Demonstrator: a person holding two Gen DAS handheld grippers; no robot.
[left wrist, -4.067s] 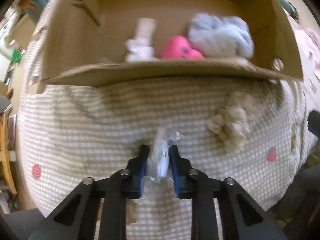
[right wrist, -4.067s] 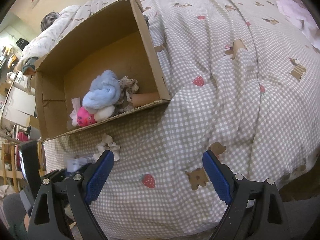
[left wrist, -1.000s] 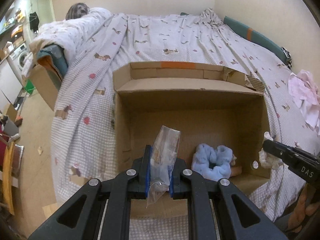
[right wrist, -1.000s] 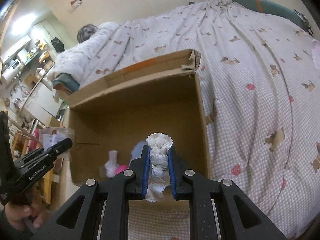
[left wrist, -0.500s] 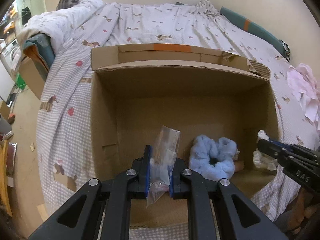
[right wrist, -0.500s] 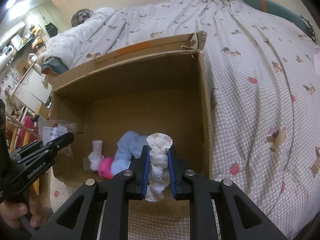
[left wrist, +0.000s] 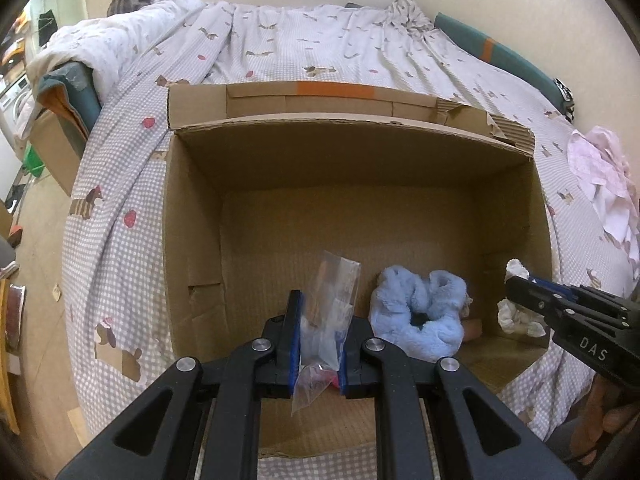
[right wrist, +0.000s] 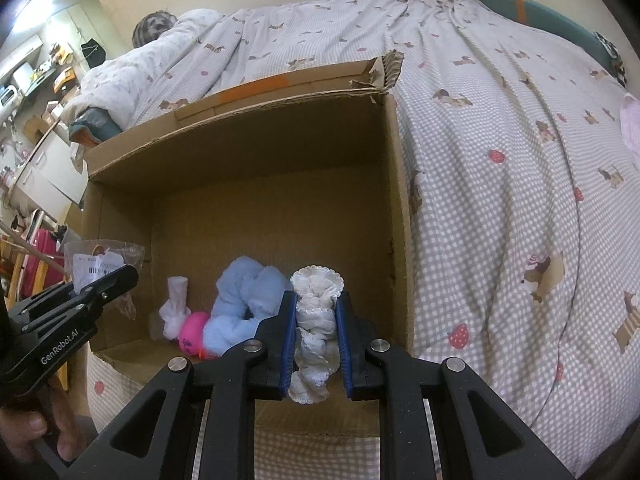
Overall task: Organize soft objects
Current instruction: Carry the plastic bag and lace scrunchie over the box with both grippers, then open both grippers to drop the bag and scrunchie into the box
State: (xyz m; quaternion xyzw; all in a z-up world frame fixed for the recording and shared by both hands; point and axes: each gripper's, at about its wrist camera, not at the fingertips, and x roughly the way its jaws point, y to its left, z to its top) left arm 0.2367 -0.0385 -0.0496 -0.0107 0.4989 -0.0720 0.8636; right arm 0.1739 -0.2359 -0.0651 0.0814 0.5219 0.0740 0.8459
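Note:
An open cardboard box [left wrist: 192,240] [right wrist: 400,216] lies on the bed. Inside lie a fluffy blue scrunchie [left wrist: 416,316] [right wrist: 244,300], a pink soft toy [right wrist: 192,330] and a small white soft piece [right wrist: 176,304]. My left gripper [left wrist: 318,336] is shut on a clear plastic bag [left wrist: 332,304] and holds it over the box's near left part; it shows at the left of the right wrist view [right wrist: 100,280]. My right gripper [right wrist: 316,336] is shut on a white lacy scrunchie [right wrist: 316,320] over the box's near right part, and shows in the left wrist view [left wrist: 516,280].
The bed is covered by a checked quilt [right wrist: 500,200] with dog and strawberry prints. A pink cloth [left wrist: 600,184] lies on the bed at the right. A heaped white duvet [left wrist: 112,48] lies at the far left, and the floor [left wrist: 36,240] lies to the left.
Both grippers have moved forward and down, closer over the box opening, each still holding its item. The box fills more of both views.

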